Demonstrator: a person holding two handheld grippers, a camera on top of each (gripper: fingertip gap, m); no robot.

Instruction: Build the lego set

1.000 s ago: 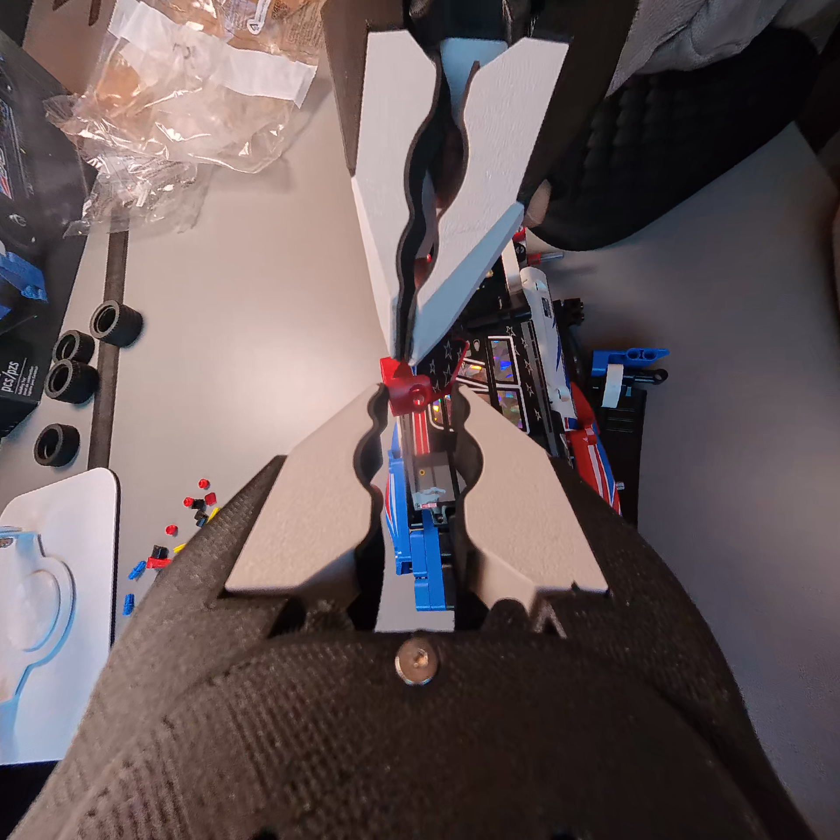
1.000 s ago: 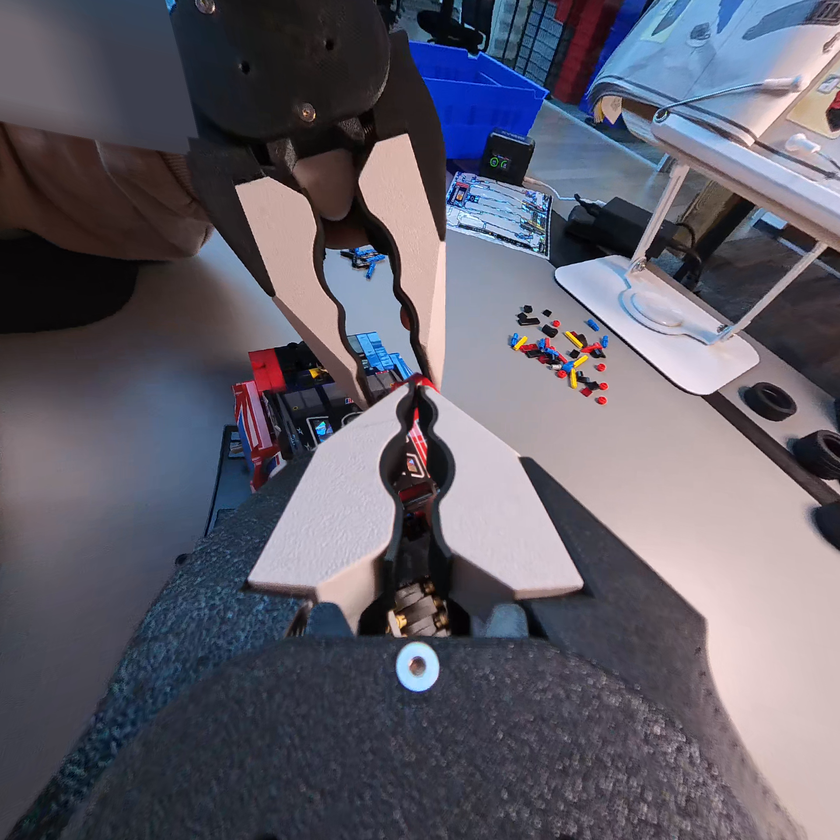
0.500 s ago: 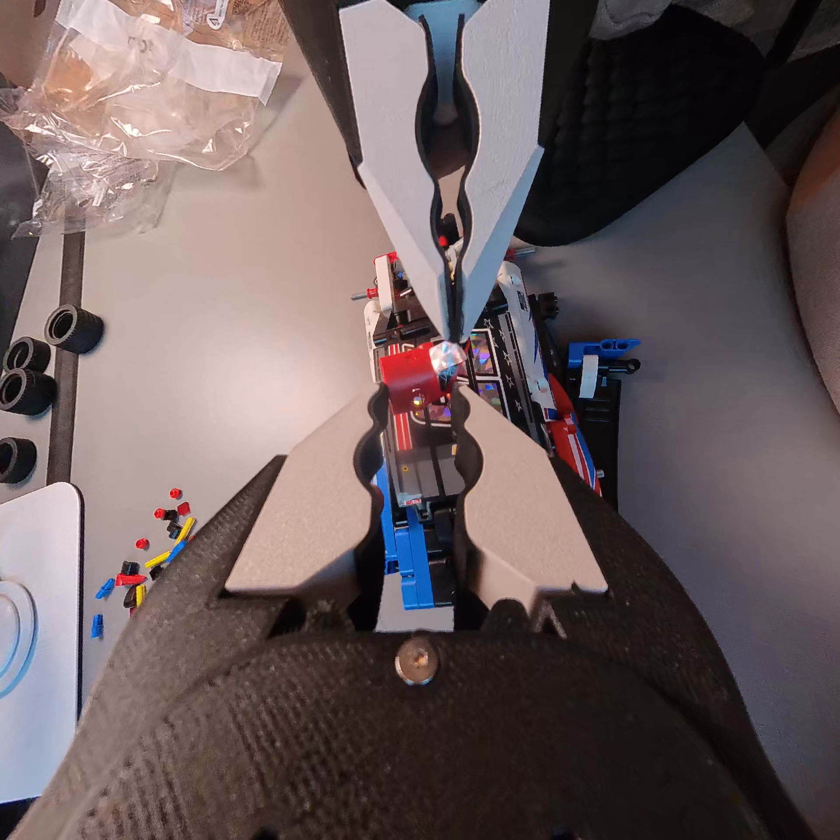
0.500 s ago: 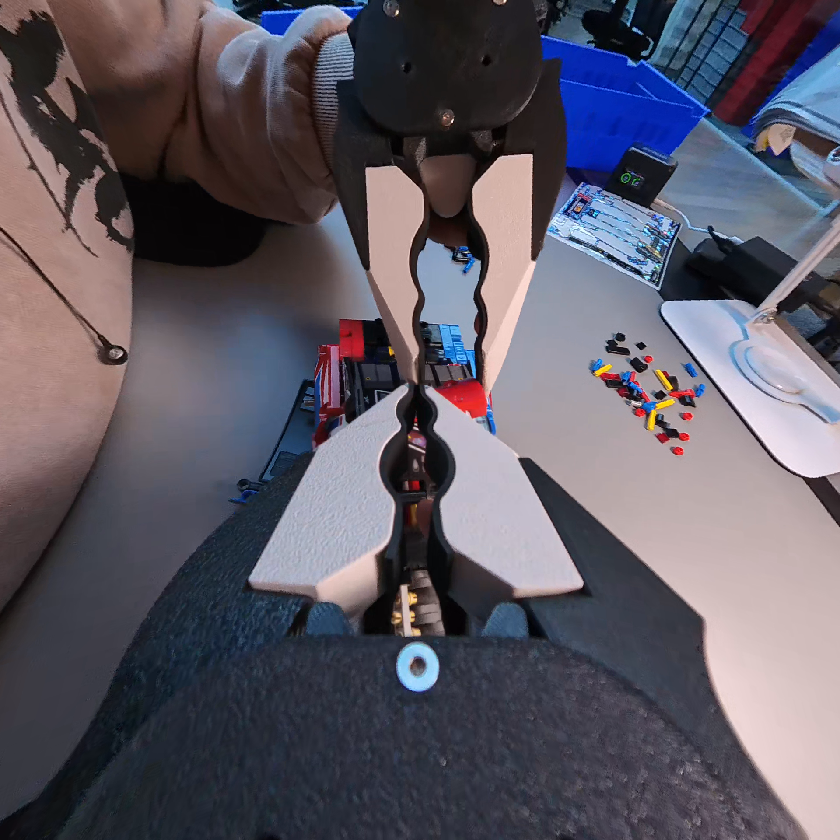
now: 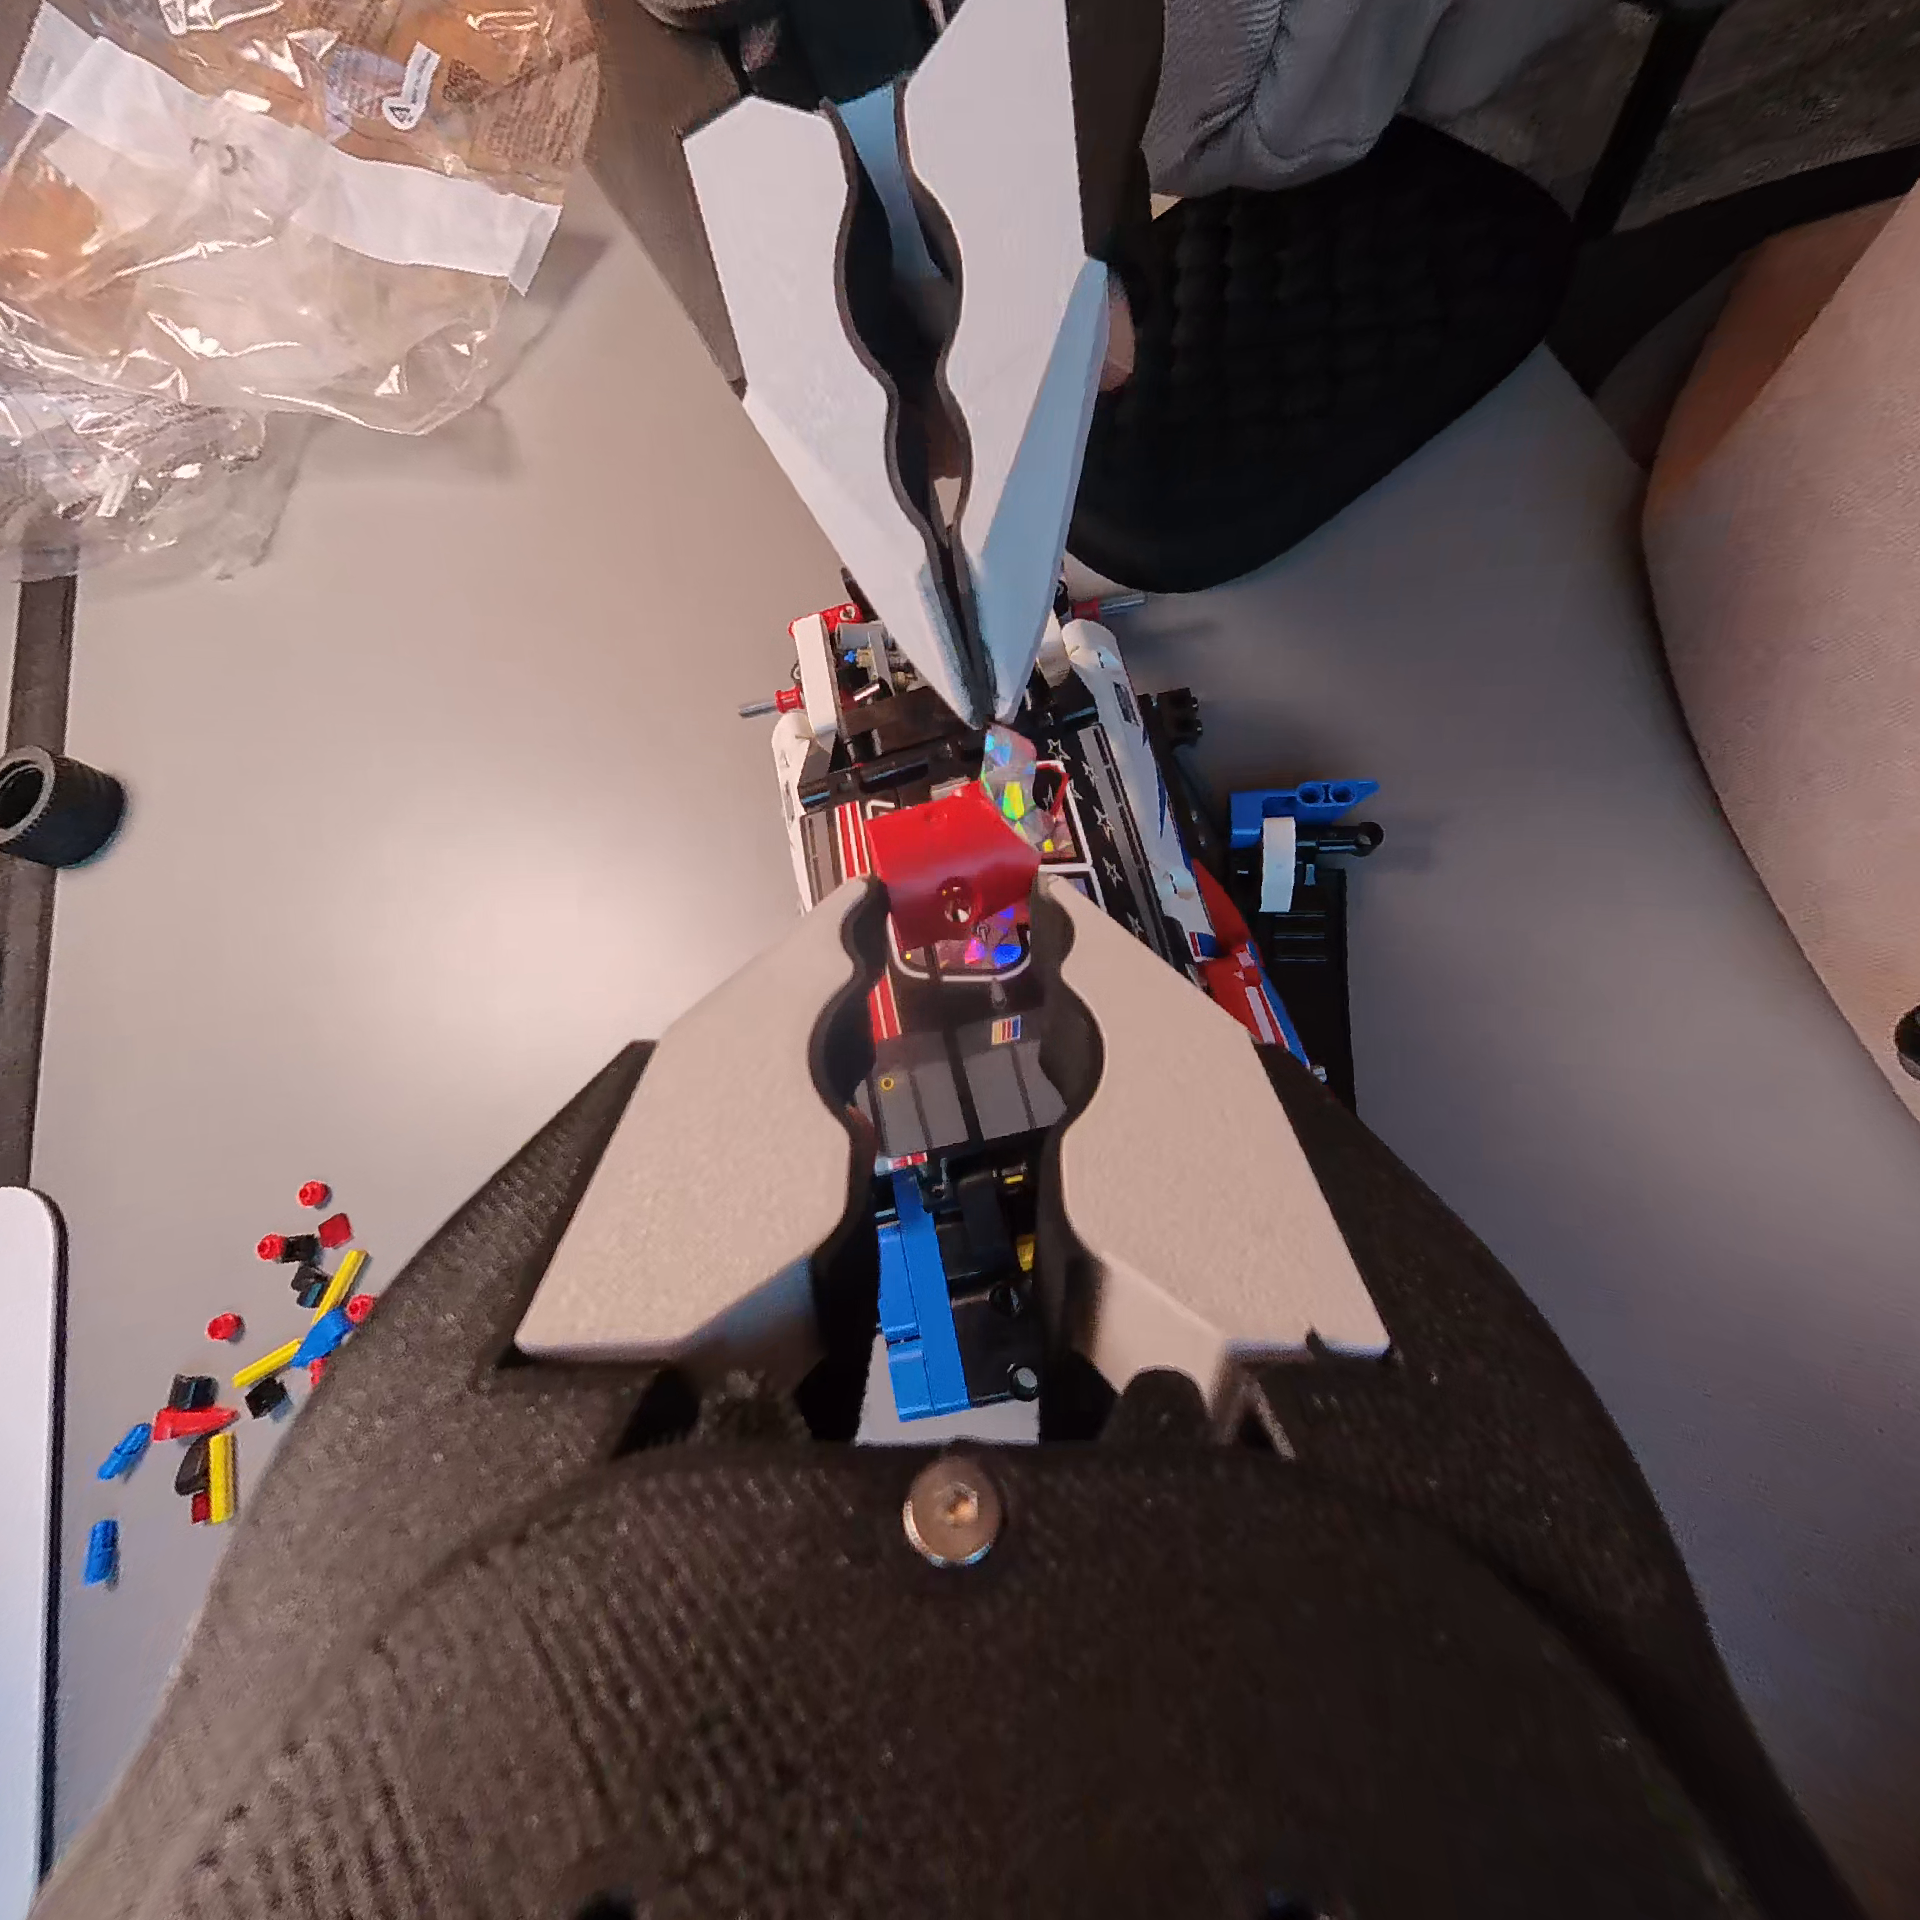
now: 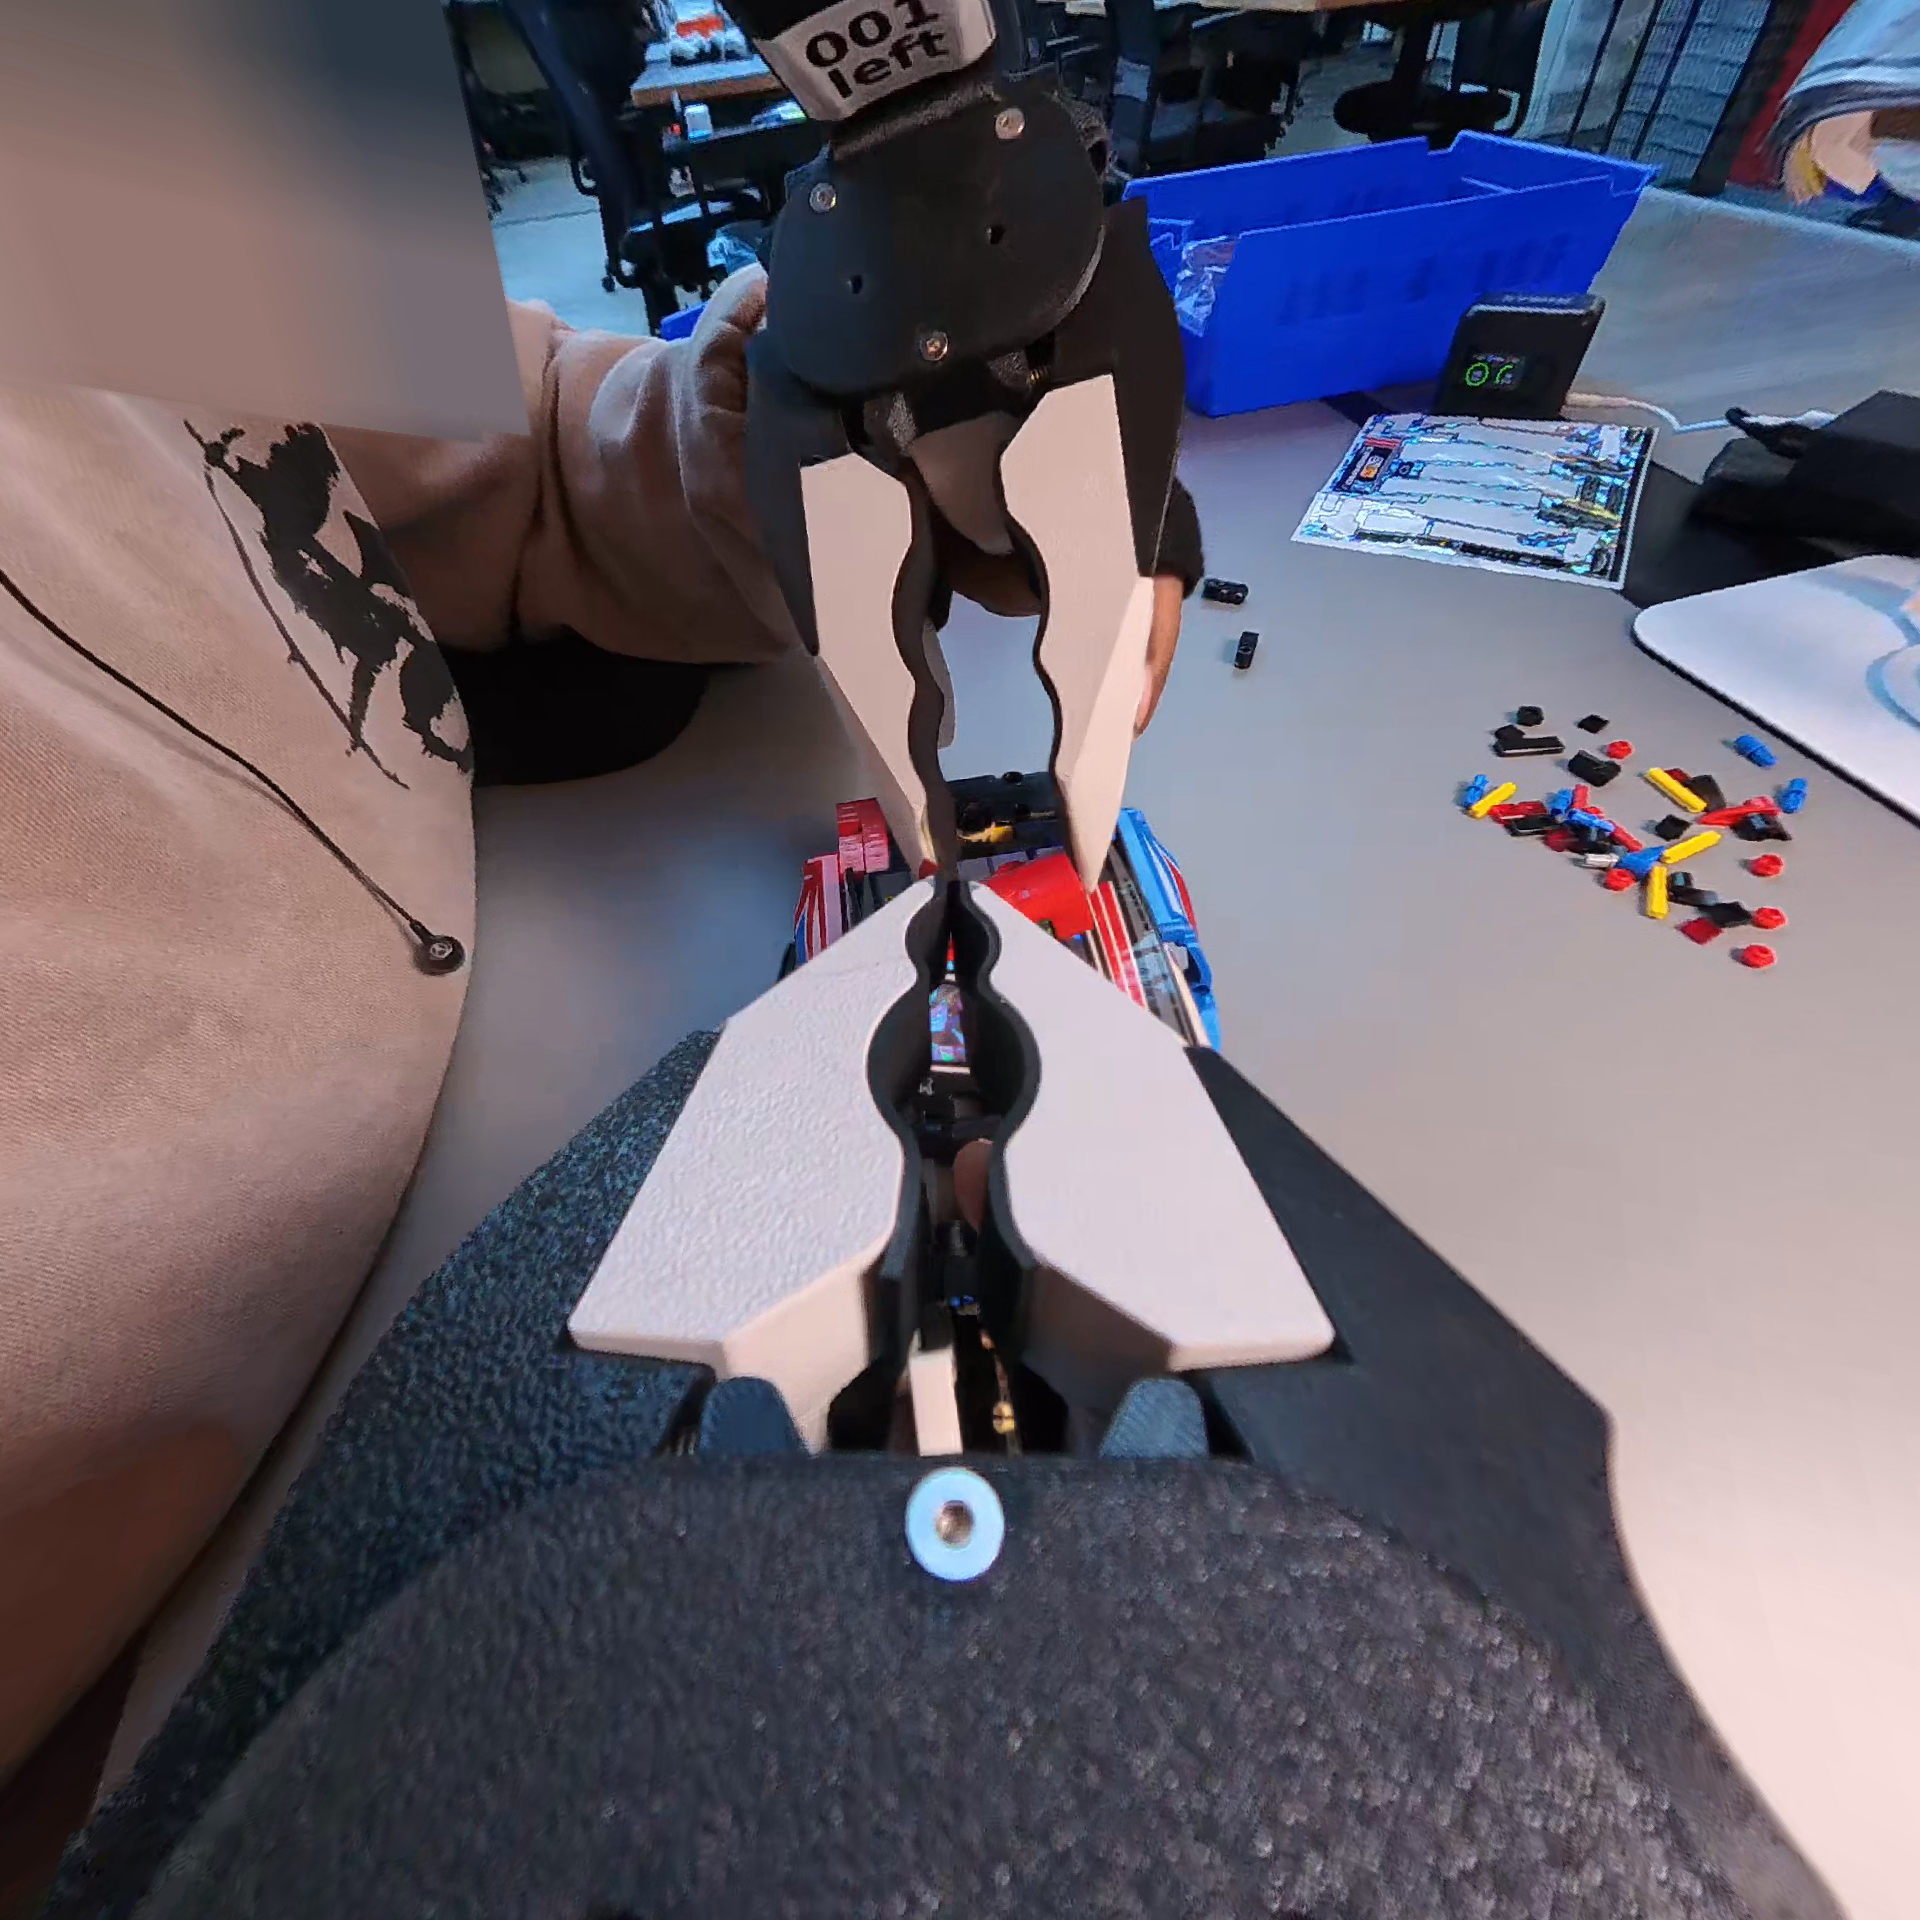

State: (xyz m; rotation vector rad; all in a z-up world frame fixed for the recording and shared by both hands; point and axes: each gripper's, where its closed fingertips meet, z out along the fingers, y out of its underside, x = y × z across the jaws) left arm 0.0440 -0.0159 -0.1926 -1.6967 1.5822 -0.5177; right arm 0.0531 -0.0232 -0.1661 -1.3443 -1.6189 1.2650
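The lego car (image 5: 997,935) lies on the grey table (image 5: 468,831) with its long axis running near to far in the left wrist view, its blue end (image 5: 925,1299) nearest that camera and its white-and-red end (image 5: 831,665) farthest. It sits between the two grippers, which face each other over it.

The left gripper (image 5: 956,894) is clenched on a red piece (image 5: 951,857) held just above the car's roof. The right gripper (image 6: 951,894) reaches in from the opposite side with its tips pressed together on the edge of a shiny holographic sticker (image 5: 1013,779), just beside the red piece.

A scatter of small loose pieces (image 5: 239,1361) in red, yellow, blue and black lies to the left of the car, well apart from it. Farther left stand a black tyre (image 5: 57,805) and crumpled clear plastic bags (image 5: 239,239). A small blue and white sub-assembly (image 5: 1299,821) sits just right of the car. In the right wrist view a sticker sheet (image 6: 1475,499), a blue bin (image 6: 1382,260) and a white stand base (image 6: 1787,665) lie beyond; a person's beige sleeve (image 6: 582,520) crosses the table's left edge.

The car has a black body with red stripes, white side panels, grey roof panels and holographic stickers.
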